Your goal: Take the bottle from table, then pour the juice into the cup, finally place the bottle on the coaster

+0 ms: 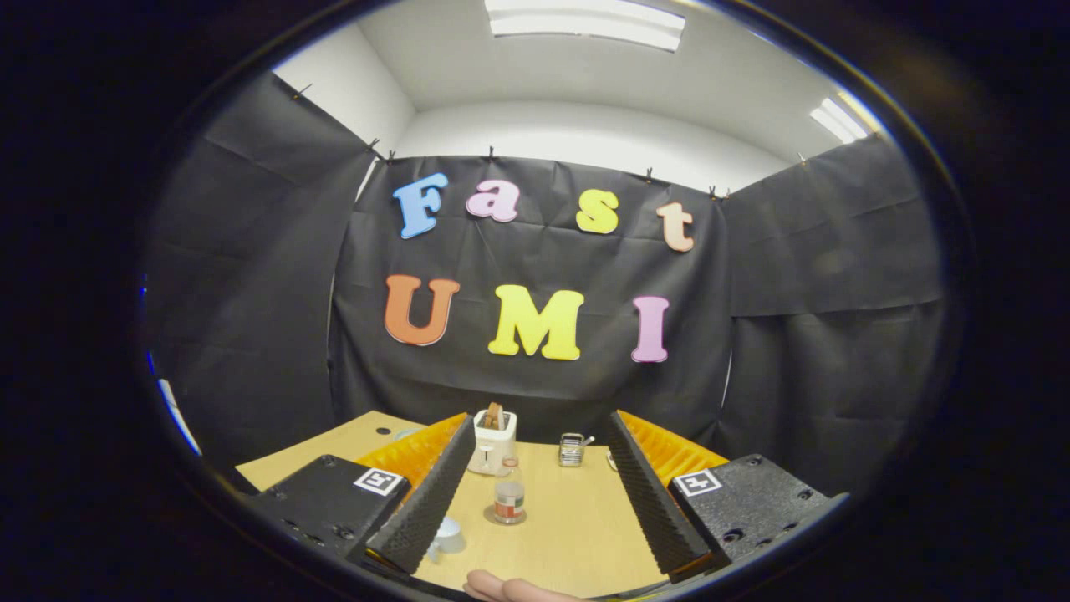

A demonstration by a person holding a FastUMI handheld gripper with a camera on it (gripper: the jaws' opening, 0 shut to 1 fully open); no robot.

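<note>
A light wooden table [577, 527] fills the floor of the booth, and over its near part hangs the gripper [535, 502], its two fingers spread wide apart with nothing held between them. Between the fingers, somewhat ahead and nearer the left one, stands the bottle [508, 493]: a small clear one, upright with its long axis vertical and its neck pointing straight up, a reddish-brown band of label or juice across its lower half, and a round base or coaster under it that I cannot tell apart from the bottle's foot. Just behind it stands a white toaster [493, 441] with slices of bread poking out of the top. To the right of that, well apart, is a small metal rack [572, 450]. A pale cup [446, 535] sits just beside the left finger's tip, partly hidden. At the nearest table edge, part of a person's hand [510, 589] shows.
</note>
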